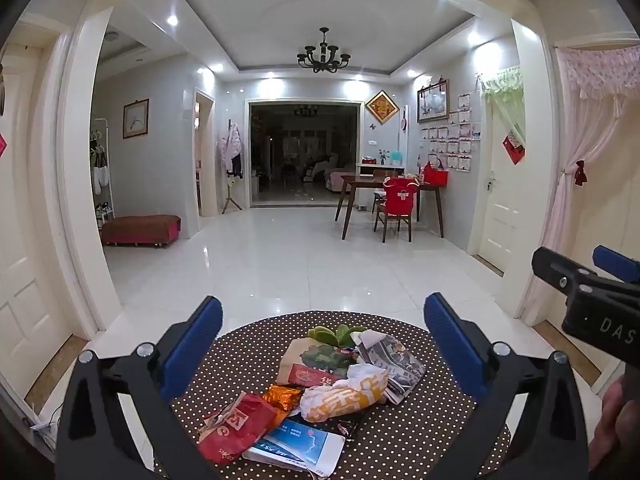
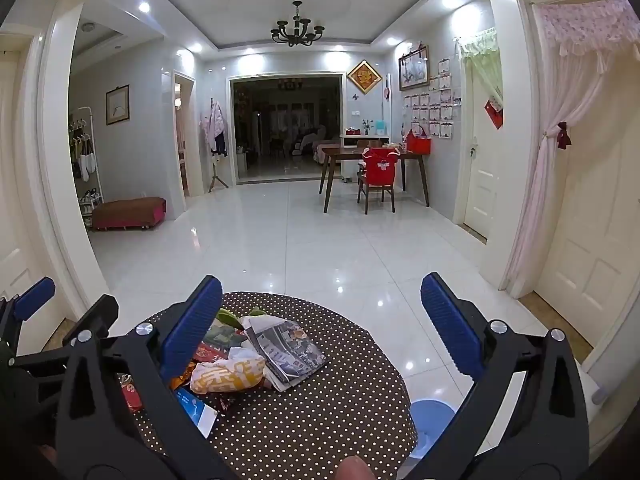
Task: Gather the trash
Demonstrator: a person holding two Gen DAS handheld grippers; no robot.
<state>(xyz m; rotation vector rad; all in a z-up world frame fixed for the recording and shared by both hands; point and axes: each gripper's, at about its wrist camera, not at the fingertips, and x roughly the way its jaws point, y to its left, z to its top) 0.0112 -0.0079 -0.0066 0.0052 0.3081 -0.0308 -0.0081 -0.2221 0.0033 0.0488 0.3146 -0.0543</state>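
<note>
Overhead — both grippers (image 1: 322, 340) (image 2: 320, 320) agape — trash pile (image 1: 320, 380)

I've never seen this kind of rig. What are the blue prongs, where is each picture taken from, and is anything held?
No robot here: a person carries a two-finger gripper in each hand, each with its own camera looking along its blue fingers. One picture is from the left gripper, the other from the right gripper. Both are open and hold nothing. Below them is a round dotted table with a trash pile: a red wrapper, a yellow-white wrapper, a newspaper and a blue-white booklet. A blue bin stands beside the table.
</note>
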